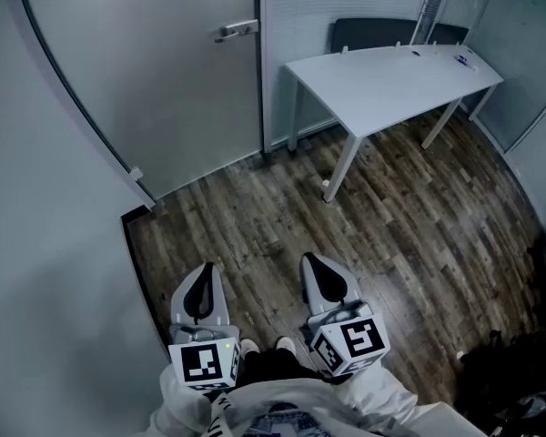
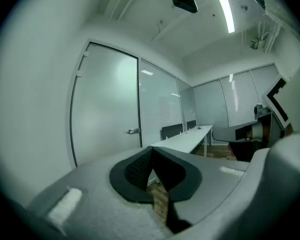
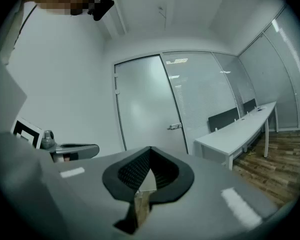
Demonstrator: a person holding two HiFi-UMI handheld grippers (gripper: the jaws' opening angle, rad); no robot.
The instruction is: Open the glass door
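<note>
The frosted glass door (image 1: 155, 71) stands closed at the upper left of the head view, with a metal lever handle (image 1: 237, 31) near its right edge. The same door (image 2: 107, 109) and handle (image 2: 133, 131) show ahead in the left gripper view, and the door (image 3: 150, 106) with its handle (image 3: 175, 127) in the right gripper view. My left gripper (image 1: 200, 276) and right gripper (image 1: 311, 267) are held low, side by side over the wood floor, well short of the door. Both are shut with nothing between their jaws.
A white desk (image 1: 391, 76) stands at the right of the door, a dark chair back (image 1: 373, 33) behind it. Glass partitions with blinds (image 1: 346, 7) run along the back. A plain wall (image 1: 45, 244) is close on my left. Dark items (image 1: 519, 371) lie at lower right.
</note>
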